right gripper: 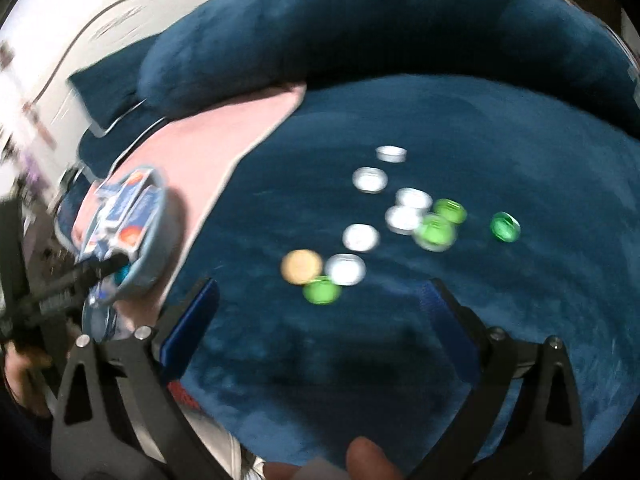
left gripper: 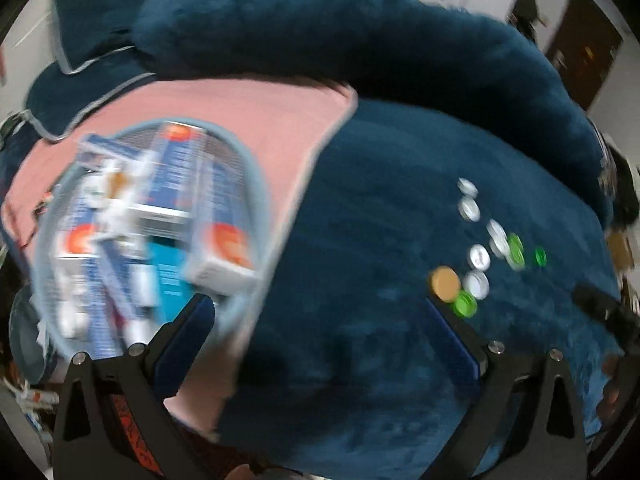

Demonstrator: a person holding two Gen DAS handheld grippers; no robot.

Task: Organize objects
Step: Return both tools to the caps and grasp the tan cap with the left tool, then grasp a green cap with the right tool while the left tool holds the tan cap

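Both views were smeared with motion blur, so fine detail was lost. The left gripper (left gripper: 320, 320) hung with its jaws spread wide and nothing between them, only the dark blue plush surface (left gripper: 360, 240) showing in the gap. Just off the tip of its left finger sat a pale blue basket (left gripper: 248, 184) resting on a pink cloth (left gripper: 260, 120), packed with blue and white boxes (left gripper: 216, 184) carrying orange marks; their print was too blurred to read. Ahead of the right finger tip lay the scattered bottle caps (left gripper: 478, 258), a tan cap (left gripper: 445, 283) nearest, a green one (left gripper: 465, 305) touching beside it, white ones running farther out.

The right gripper (right gripper: 320, 300) was just as wide, jaws empty. The caps sat ahead of its gap: the tan cap (right gripper: 301, 266) and a green cap (right gripper: 321, 291) closest to the tips, white caps (right gripper: 360, 237) beyond, more green caps (right gripper: 505, 227) out past the right finger. The basket (right gripper: 154, 256) lay well left of its left finger, where the other gripper's dark tip (right gripper: 102, 268) reached at the rim
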